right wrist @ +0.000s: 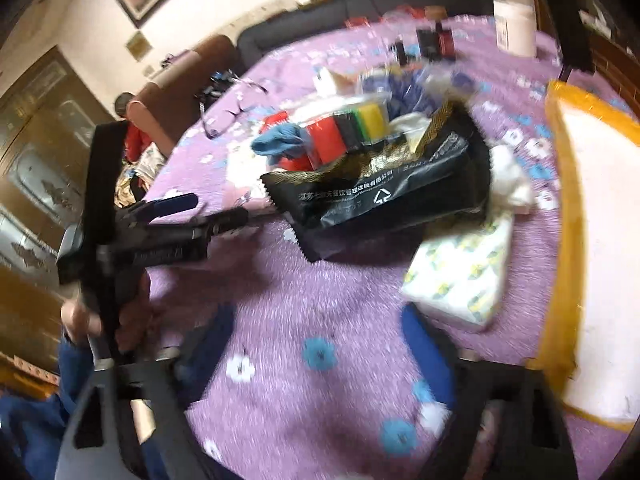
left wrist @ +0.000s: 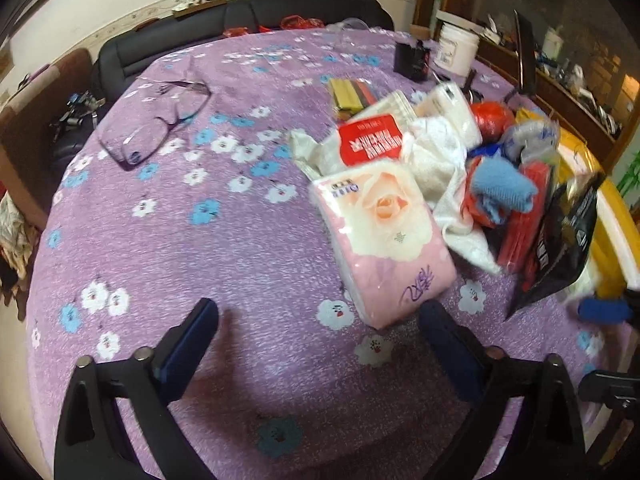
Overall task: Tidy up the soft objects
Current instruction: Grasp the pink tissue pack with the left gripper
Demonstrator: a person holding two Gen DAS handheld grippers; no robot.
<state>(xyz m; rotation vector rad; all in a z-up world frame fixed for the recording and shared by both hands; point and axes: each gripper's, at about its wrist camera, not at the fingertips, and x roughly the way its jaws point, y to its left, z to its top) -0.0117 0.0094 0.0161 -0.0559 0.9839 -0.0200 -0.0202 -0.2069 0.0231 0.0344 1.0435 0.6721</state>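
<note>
A pile of soft things lies on the purple flowered tablecloth [left wrist: 200, 264]. It includes a pink tissue pack with a rose [left wrist: 384, 240], a red-labelled tissue pack [left wrist: 368, 140], a white towel [left wrist: 436, 160] and a blue cloth [left wrist: 500, 188]. My left gripper [left wrist: 320, 332] is open over bare cloth, and the pink pack's near corner lies just ahead of its right finger. My right gripper [right wrist: 320, 344] is open too, with nothing between its fingers. A white tissue pack with a yellow-green print [right wrist: 460, 276] lies just beyond its right finger. A black foil bag [right wrist: 380, 196] lies behind that.
A yellow-rimmed white tray [right wrist: 560, 200] fills the right side. Packed sponges [right wrist: 352, 124], a red ball [left wrist: 492, 118], spectacles [left wrist: 160, 124] and a white tub [left wrist: 456, 48] lie farther back. A dark sofa [left wrist: 240, 24] runs behind the table. A hand [right wrist: 76, 316] holds the left gripper's handle.
</note>
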